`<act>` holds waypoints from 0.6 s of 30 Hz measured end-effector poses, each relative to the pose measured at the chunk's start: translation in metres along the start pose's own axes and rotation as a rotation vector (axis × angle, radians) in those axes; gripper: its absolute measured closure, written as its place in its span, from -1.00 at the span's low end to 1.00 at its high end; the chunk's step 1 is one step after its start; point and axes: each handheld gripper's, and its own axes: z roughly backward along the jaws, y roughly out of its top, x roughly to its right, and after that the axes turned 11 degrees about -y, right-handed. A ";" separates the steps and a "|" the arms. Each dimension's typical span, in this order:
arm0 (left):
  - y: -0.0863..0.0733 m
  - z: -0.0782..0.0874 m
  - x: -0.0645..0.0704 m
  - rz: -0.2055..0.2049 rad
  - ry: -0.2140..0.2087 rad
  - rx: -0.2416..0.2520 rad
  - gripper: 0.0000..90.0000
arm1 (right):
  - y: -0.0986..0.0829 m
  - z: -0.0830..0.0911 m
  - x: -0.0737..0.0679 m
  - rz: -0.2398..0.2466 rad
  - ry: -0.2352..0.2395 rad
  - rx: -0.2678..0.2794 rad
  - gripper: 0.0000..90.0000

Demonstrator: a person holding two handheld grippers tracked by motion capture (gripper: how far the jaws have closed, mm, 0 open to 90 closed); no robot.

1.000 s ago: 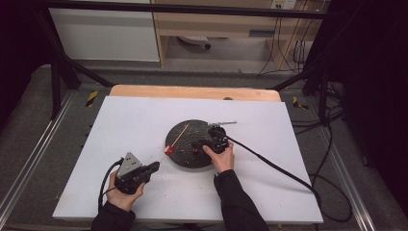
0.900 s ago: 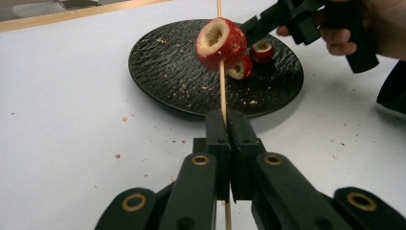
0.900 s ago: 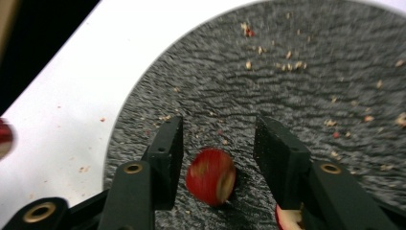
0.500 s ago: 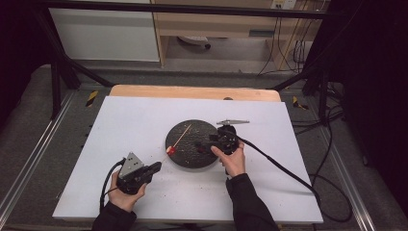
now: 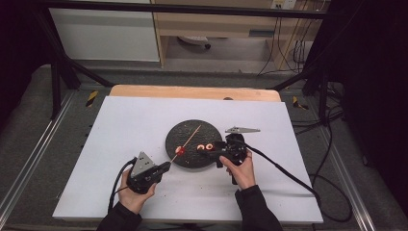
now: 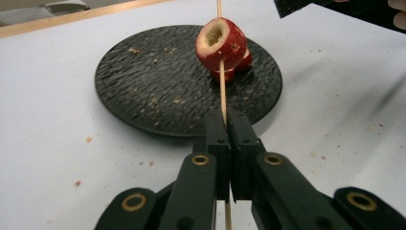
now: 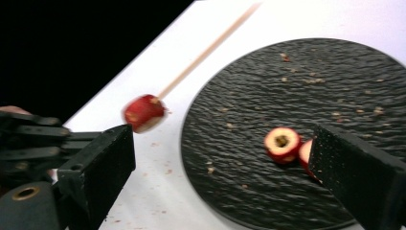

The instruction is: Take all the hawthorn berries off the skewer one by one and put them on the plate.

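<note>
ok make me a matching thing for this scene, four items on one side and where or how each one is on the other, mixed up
Items:
1. skewer
2. threaded fruit piece
3. loose fruit pieces
4. right gripper

States:
A. lying on the black plate
B. open, near the loose pieces
C. clamped in the left gripper
D. pierced, on the stick

Pairs: 1-C, 2-D, 3-A, 4-B

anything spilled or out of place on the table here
Small brown crumbs are scattered over the black plate and specks spill onto the white table beside it. Otherwise it looks orderly: one red fruit piece sits threaded on the skewer, and two more pieces lie on the plate.
</note>
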 end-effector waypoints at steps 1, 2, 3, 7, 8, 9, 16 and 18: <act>0.002 -0.003 0.002 -0.009 -0.003 -0.002 0.95 | -0.001 0.000 -0.001 -0.010 0.009 0.002 -0.76; 0.004 -0.005 0.005 -0.015 -0.004 -0.002 0.95 | -0.001 0.000 -0.002 -0.013 0.018 0.005 -0.75; 0.007 -0.007 0.007 -0.023 -0.005 -0.002 0.95 | -0.002 0.000 -0.003 -0.020 0.025 0.004 -0.73; 0.015 -0.016 0.017 -0.045 -0.015 0.004 0.95 | -0.004 -0.001 -0.004 -0.037 0.045 0.007 -0.61; 0.017 -0.019 0.019 -0.048 -0.019 0.007 0.95 | -0.004 -0.001 -0.004 -0.040 0.049 0.009 -0.56; 0.018 -0.021 0.022 -0.051 -0.023 0.008 0.95 | -0.004 -0.002 -0.005 -0.048 0.054 0.011 -0.53; 0.020 -0.031 0.032 -0.067 -0.040 0.002 0.95 | -0.006 -0.005 -0.006 -0.089 0.078 0.004 -0.21; 0.020 -0.032 0.033 -0.067 -0.043 0.002 0.95 | -0.006 -0.006 -0.007 -0.100 0.084 0.001 -0.09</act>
